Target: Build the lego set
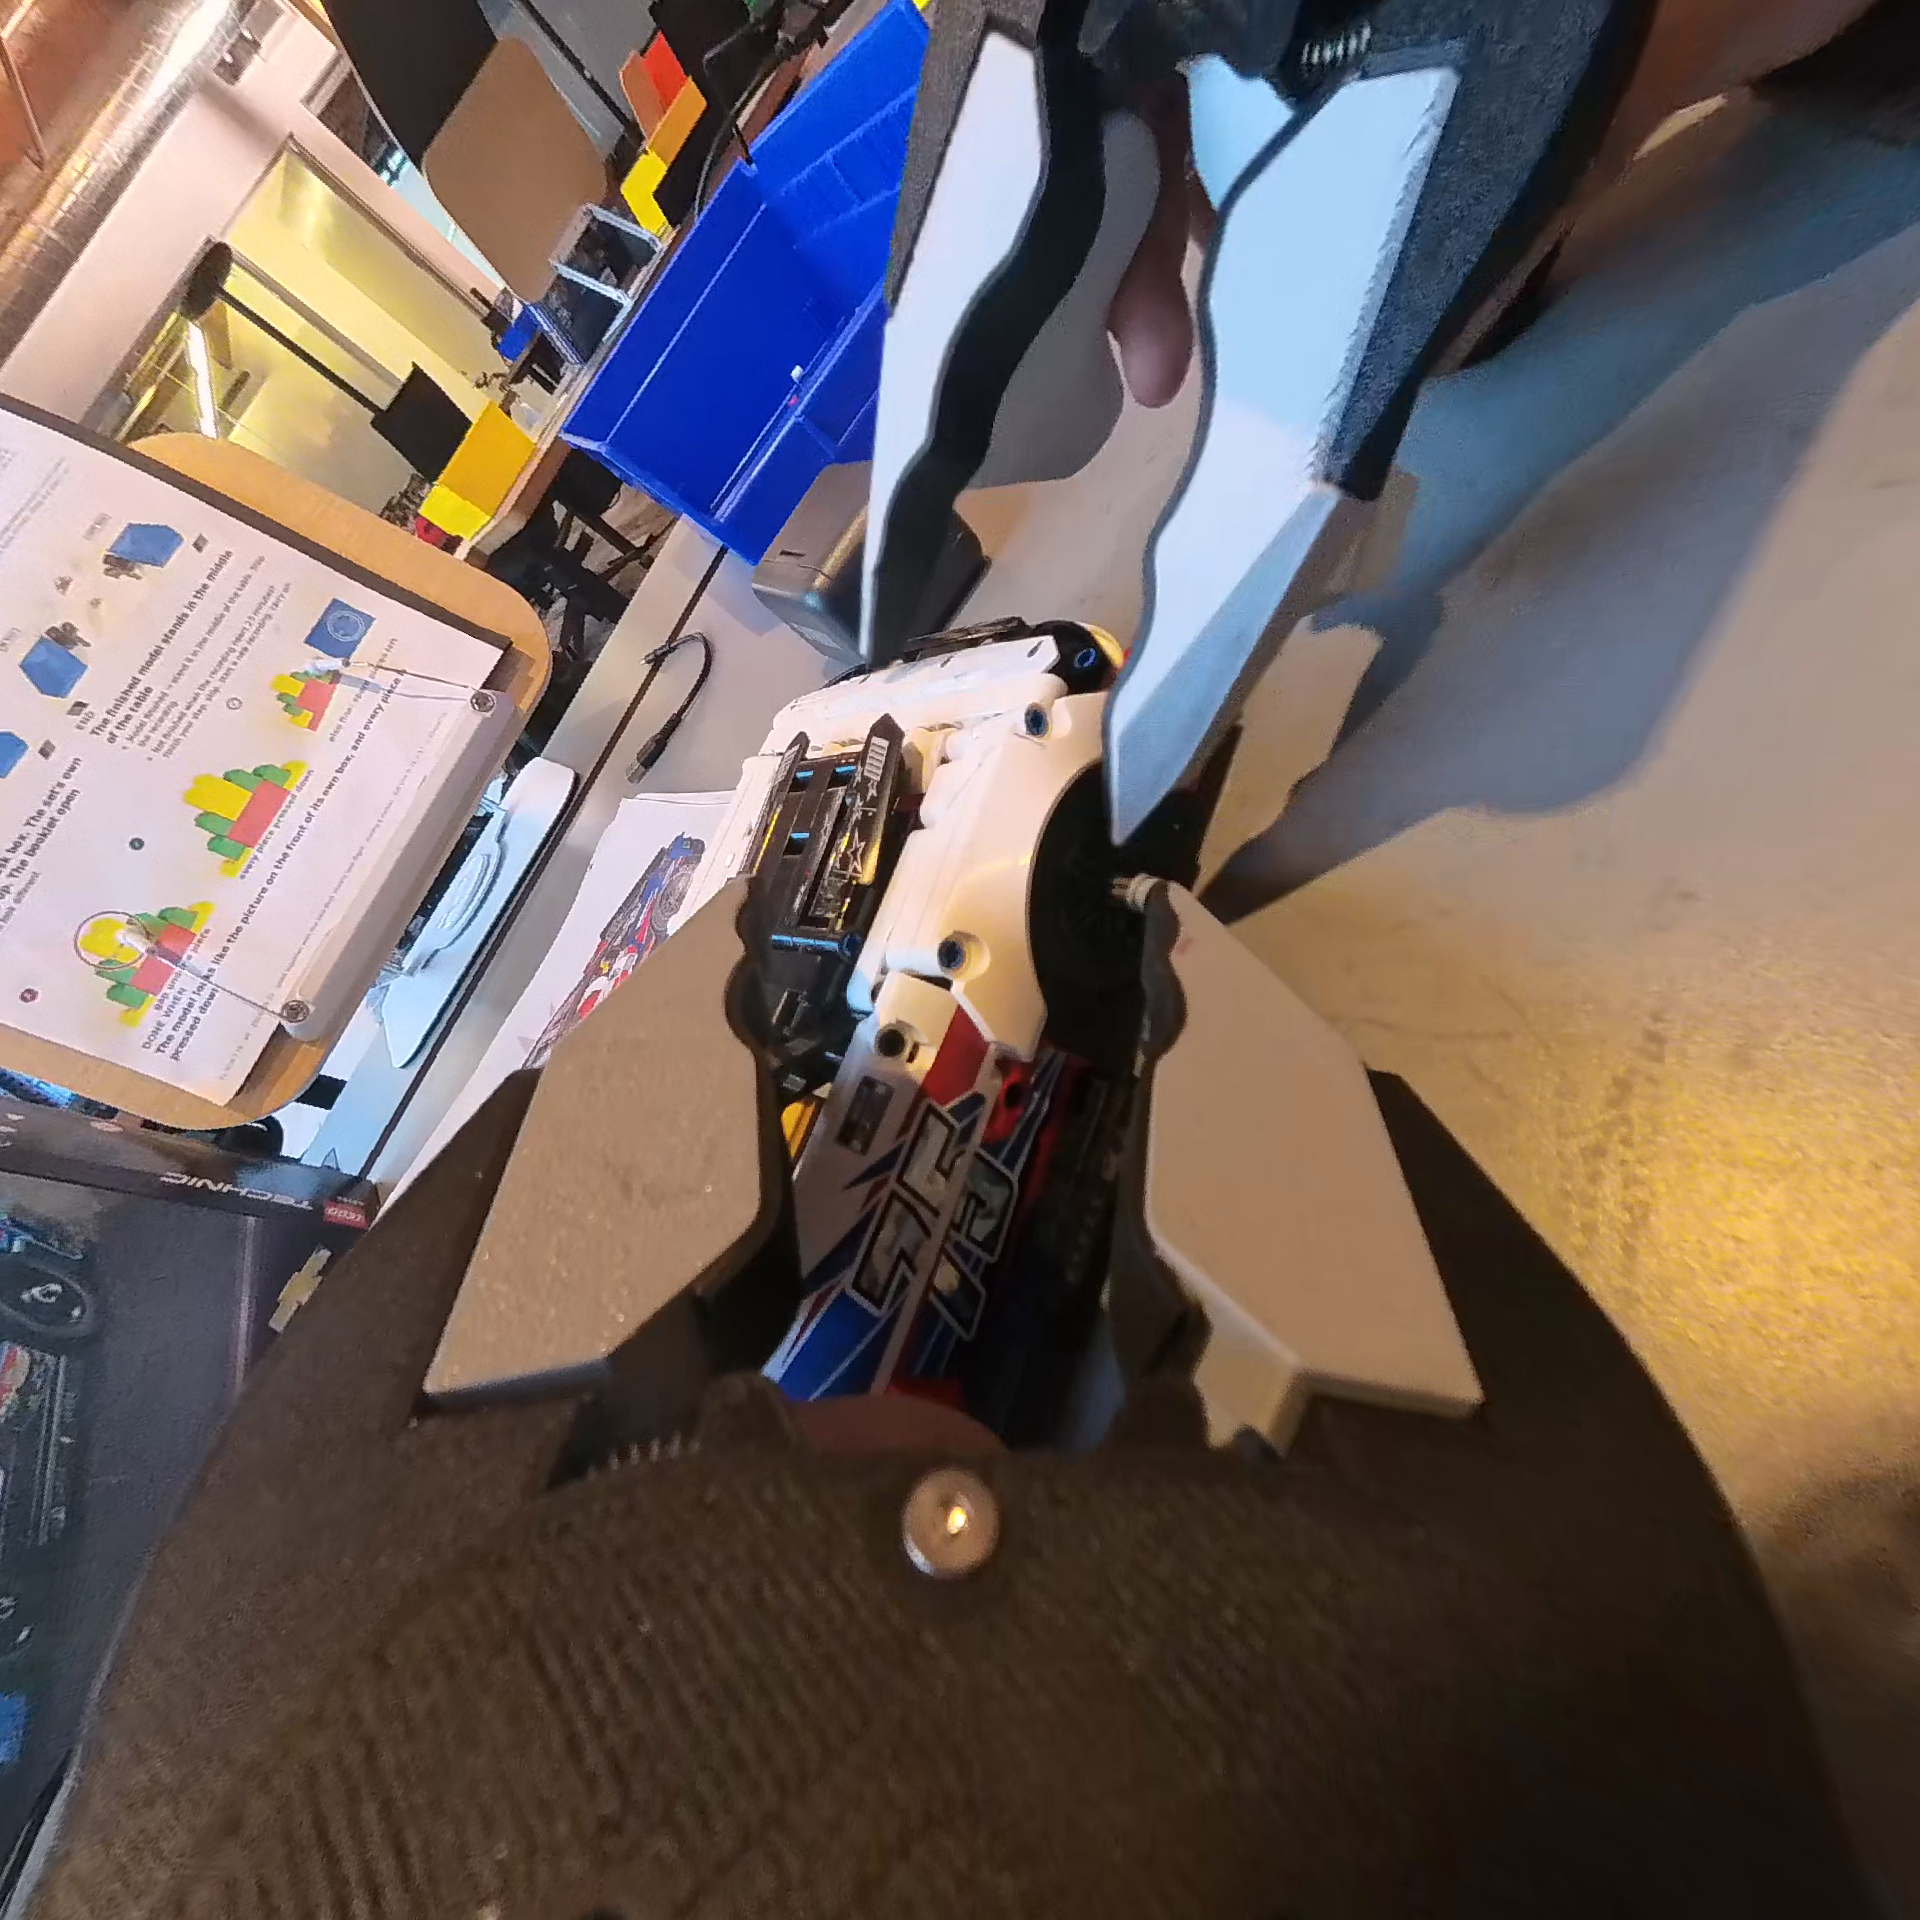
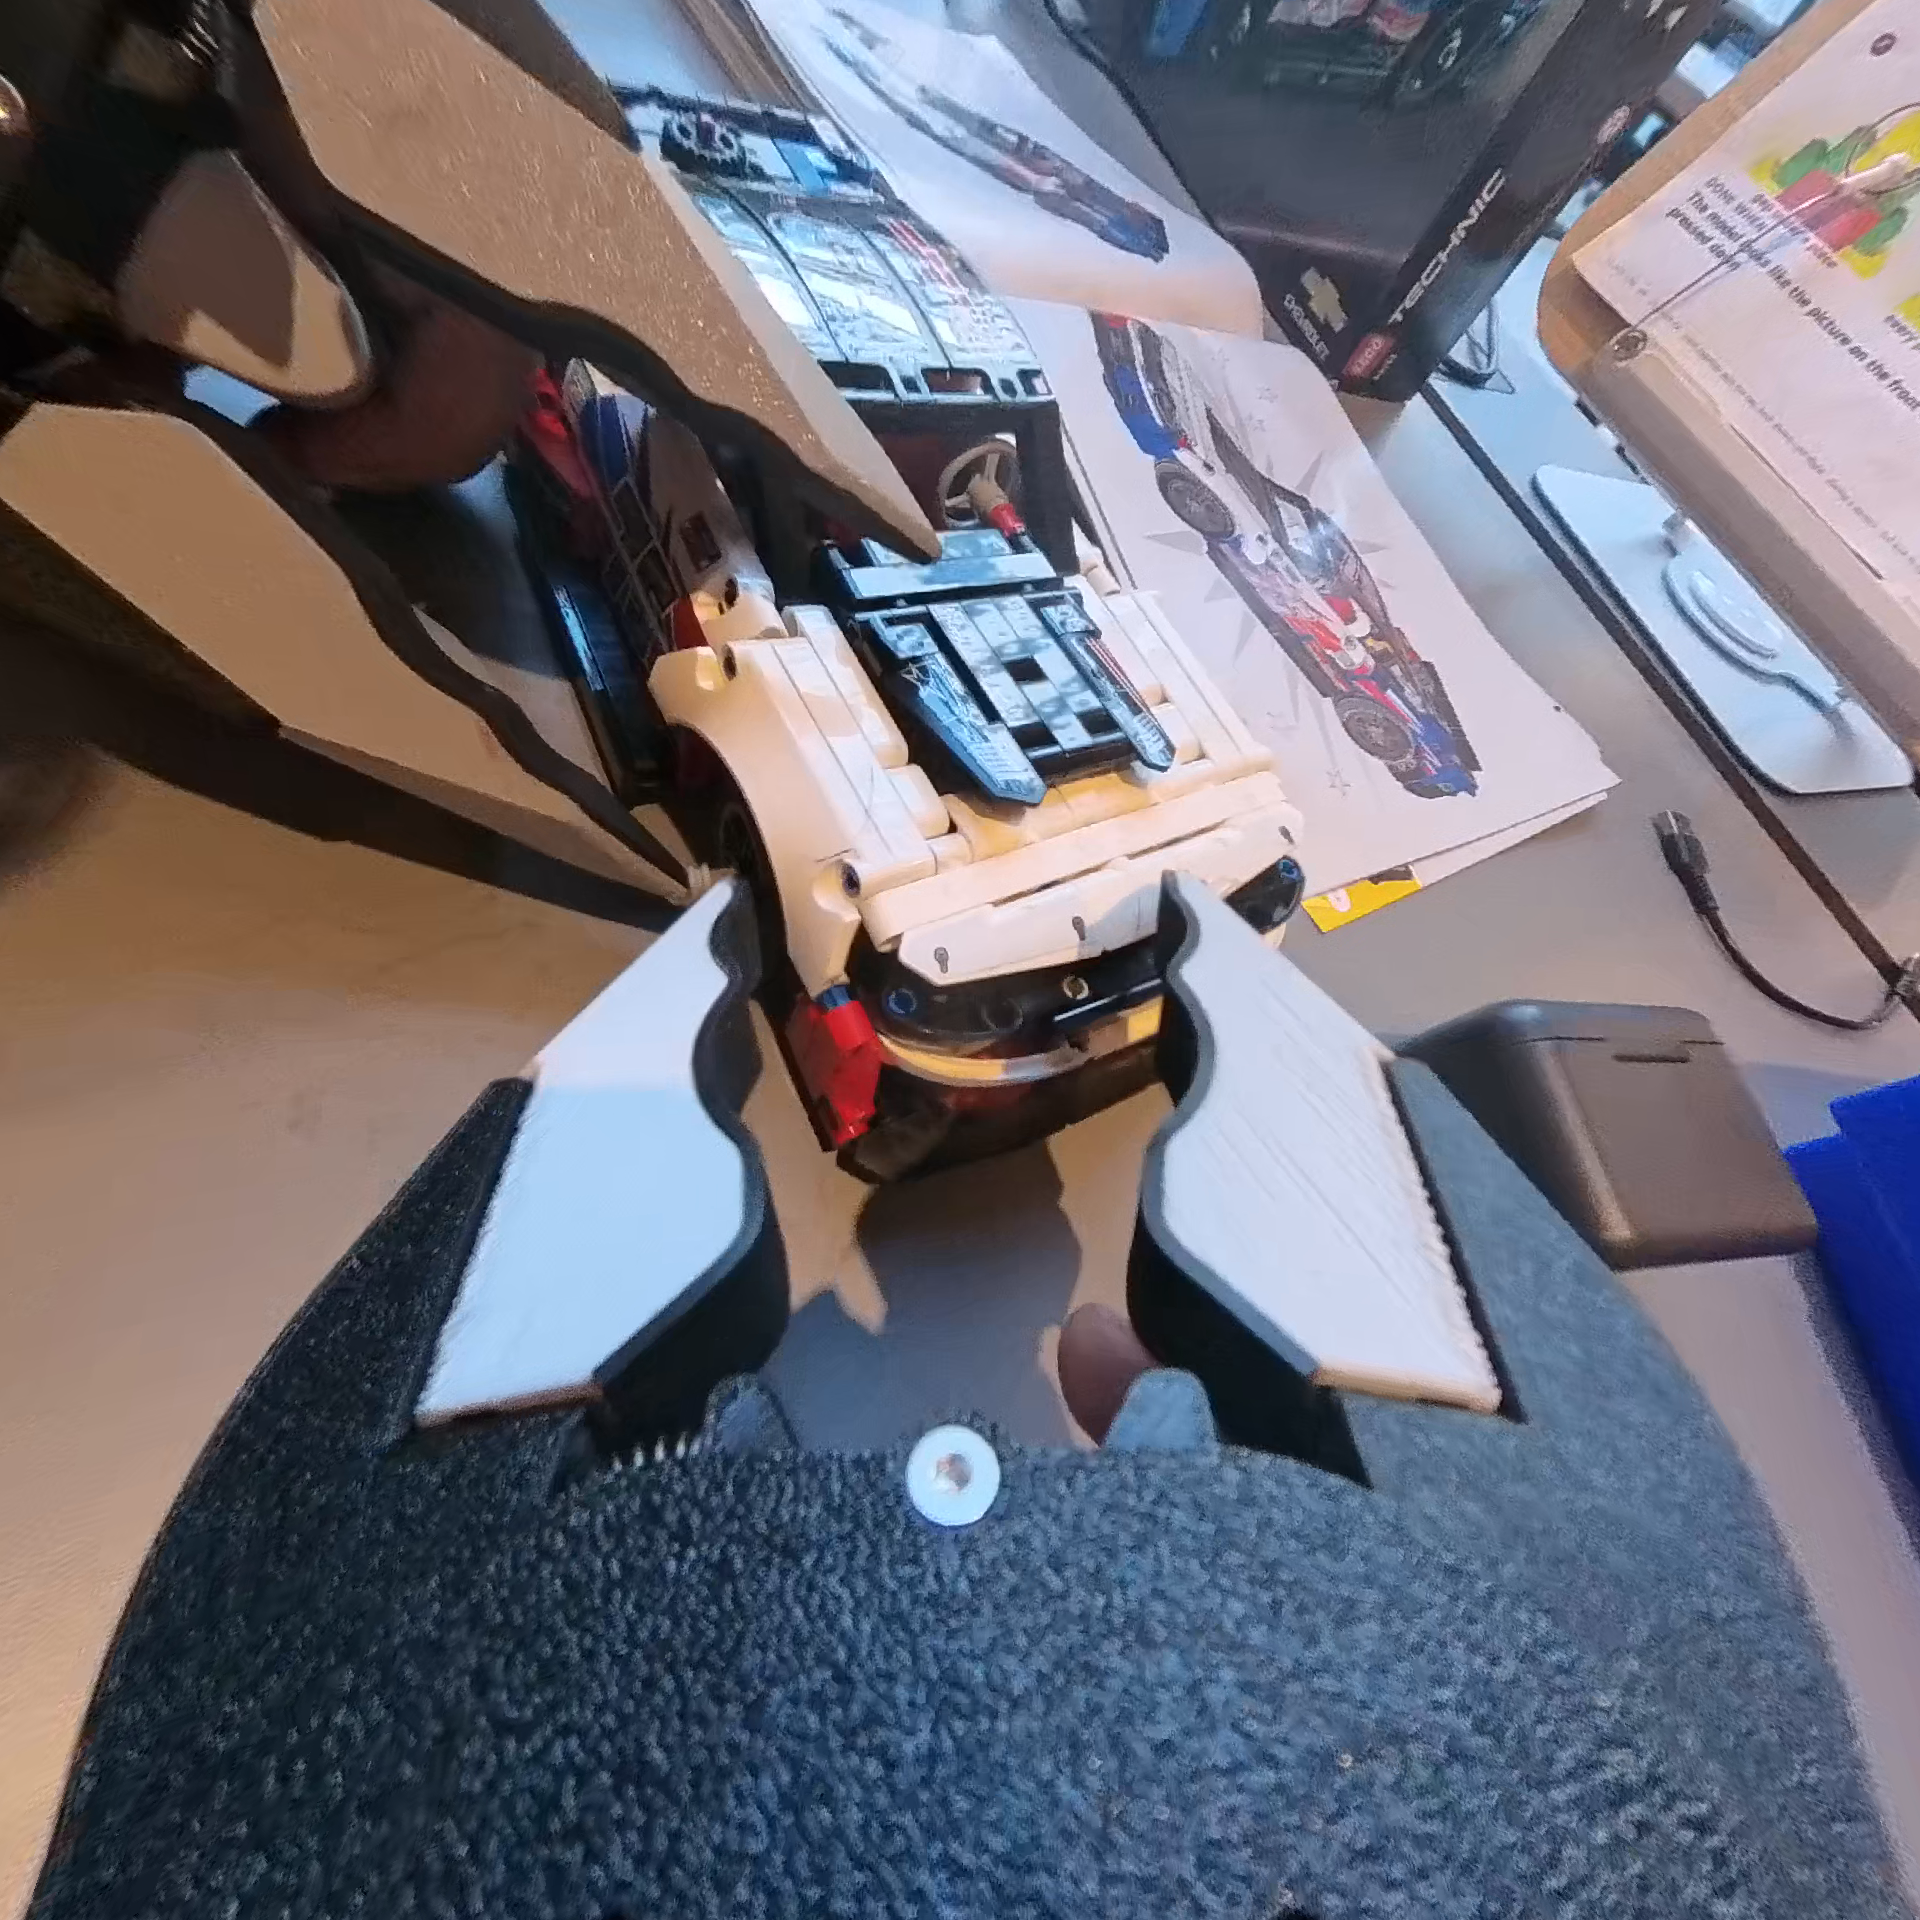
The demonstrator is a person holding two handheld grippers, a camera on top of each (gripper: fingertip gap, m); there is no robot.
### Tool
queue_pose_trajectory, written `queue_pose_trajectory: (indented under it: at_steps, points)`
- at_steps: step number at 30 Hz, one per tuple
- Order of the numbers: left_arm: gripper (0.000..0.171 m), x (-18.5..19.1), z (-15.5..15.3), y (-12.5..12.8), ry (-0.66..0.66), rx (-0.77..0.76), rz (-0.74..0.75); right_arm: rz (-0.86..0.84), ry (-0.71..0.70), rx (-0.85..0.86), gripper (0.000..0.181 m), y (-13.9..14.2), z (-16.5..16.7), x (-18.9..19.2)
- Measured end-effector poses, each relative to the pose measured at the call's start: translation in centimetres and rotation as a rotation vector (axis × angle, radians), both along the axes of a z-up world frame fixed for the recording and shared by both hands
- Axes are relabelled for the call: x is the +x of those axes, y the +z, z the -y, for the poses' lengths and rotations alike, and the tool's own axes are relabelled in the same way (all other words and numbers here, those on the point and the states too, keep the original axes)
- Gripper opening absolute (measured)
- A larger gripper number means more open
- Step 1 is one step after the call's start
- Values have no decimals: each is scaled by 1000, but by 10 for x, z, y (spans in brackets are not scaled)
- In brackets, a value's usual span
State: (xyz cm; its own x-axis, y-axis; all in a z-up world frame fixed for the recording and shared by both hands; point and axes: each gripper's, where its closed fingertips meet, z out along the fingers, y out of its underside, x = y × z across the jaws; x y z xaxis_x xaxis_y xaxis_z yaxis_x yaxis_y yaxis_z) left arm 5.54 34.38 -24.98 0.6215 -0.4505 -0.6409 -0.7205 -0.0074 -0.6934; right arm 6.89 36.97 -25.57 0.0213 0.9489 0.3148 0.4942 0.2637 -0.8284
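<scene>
A white Lego race car [image 1: 966,831] with a black hood, blue and red side markings and black wheels sits tilted on the grey table. My left gripper [image 1: 945,904] is shut on the car's body around the cabin, one finger on each side. In the right wrist view the car [image 2: 935,769] points its nose at the camera, and the left gripper's fingers [image 2: 582,312] clamp its roof and underside. My right gripper [image 2: 951,888] is open, with its tips straddling the car's front bumper. It also shows from above in the left wrist view [image 1: 997,738].
An open instruction booklet [image 2: 1299,582] lies beside the car, and the dark set box [image 2: 1403,156] stands behind it. A printed sheet on a stand [image 1: 229,748], blue bins [image 1: 748,343], a small black box [image 2: 1610,1122] and a cable [image 2: 1745,935] ring the work area.
</scene>
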Motion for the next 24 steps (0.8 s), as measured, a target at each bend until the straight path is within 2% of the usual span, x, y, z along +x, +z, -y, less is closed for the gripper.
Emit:
queue_pose_trajectory:
  at_steps: [3, 7, 15, 24]
  points:
    - [69, 0, 0, 0, -2, 0, 0, 13, 16, -14, 85, -2, 3, 0]
    - [69, 0, 0, 0, -2, 2, -2, 7, 6, -3, 77, -1, 2, -1]
    - [69, 0, -1, 0, -4, 4, -4, 24, 12, -17, 82, -3, 0, -2]
    - [69, 0, -1, -1, -2, 10, -20, 20, 6, 7, 80, -3, 1, -2]
